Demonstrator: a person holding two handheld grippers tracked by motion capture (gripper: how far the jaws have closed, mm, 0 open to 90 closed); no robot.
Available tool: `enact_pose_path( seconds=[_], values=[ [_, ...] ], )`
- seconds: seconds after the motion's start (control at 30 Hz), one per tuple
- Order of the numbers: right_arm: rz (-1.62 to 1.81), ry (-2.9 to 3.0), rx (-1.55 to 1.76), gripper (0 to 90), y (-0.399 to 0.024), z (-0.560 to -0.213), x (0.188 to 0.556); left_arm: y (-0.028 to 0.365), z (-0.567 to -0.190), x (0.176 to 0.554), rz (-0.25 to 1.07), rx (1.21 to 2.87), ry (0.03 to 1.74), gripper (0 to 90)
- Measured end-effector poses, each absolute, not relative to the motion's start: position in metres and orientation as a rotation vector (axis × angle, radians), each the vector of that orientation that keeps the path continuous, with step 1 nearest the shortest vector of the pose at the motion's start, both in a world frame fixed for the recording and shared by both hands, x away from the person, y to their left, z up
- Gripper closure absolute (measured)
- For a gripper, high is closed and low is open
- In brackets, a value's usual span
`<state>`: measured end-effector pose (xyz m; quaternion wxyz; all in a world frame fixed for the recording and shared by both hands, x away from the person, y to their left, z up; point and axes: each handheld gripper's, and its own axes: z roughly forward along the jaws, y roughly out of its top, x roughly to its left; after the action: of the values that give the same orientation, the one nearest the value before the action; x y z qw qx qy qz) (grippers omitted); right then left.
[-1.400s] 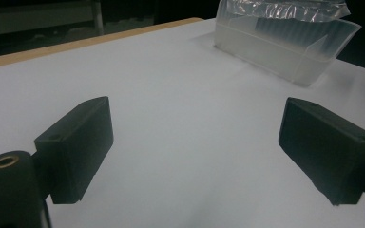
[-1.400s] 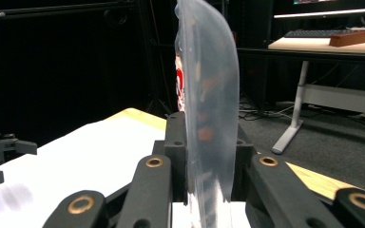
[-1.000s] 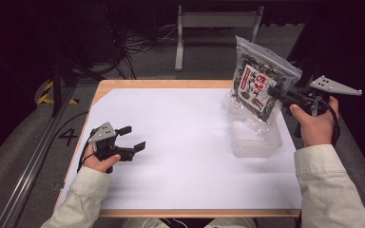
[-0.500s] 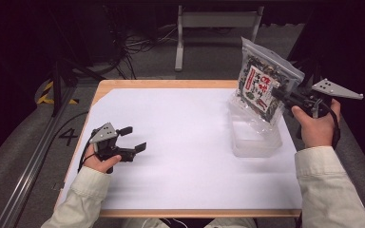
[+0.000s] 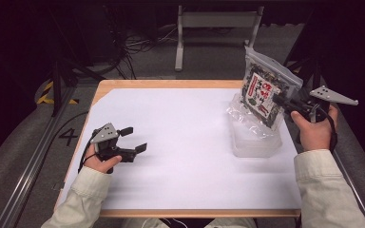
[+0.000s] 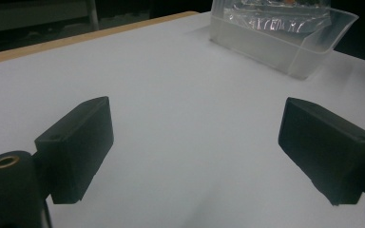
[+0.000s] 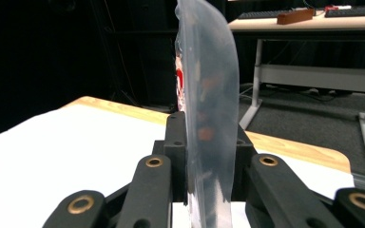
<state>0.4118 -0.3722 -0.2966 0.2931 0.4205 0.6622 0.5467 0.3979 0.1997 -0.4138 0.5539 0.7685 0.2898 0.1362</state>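
My right gripper (image 5: 279,100) is shut on a clear plastic snack bag (image 5: 265,92) with a red, black and white label, holding it upright and tilted just above a clear plastic tub (image 5: 255,140) at the table's right. In the right gripper view the bag (image 7: 209,95) stands edge-on between the closed jaws. My left gripper (image 5: 134,138) rests near the table's left edge, open, with nothing between its fingers (image 6: 78,145). The tub (image 6: 285,45) lies far ahead of it, with crinkled clear plastic inside.
White paper (image 5: 180,142) covers the wooden table (image 5: 123,84). A metal frame leg (image 5: 218,19) stands on the dark floor beyond the far edge. A rail (image 5: 33,156) runs along the left side. Another desk (image 7: 313,21) is in the background.
The right gripper has lowered the bag toward the tub and shifted slightly right. The left gripper has stayed where it was.
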Motion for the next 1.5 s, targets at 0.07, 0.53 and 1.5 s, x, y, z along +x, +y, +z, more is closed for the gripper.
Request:
enact_pose_path(
  seconds=[0.07,0.53,1.5],
  values=[
    [1.454,1.766,1.127,76.7,-0.374,-0.300,0.411,0.200,-0.414,0.398,0.322,1.815,0.685,12.2],
    [1.445,1.782,1.139,76.7,-0.377,-0.317,0.410,0.200,-0.414,0.398,0.328,1.818,0.685,12.2],
    [1.427,1.826,1.177,76.5,-0.379,-0.352,0.412,0.200,-0.414,0.397,0.316,1.812,0.694,12.2]
  ],
)
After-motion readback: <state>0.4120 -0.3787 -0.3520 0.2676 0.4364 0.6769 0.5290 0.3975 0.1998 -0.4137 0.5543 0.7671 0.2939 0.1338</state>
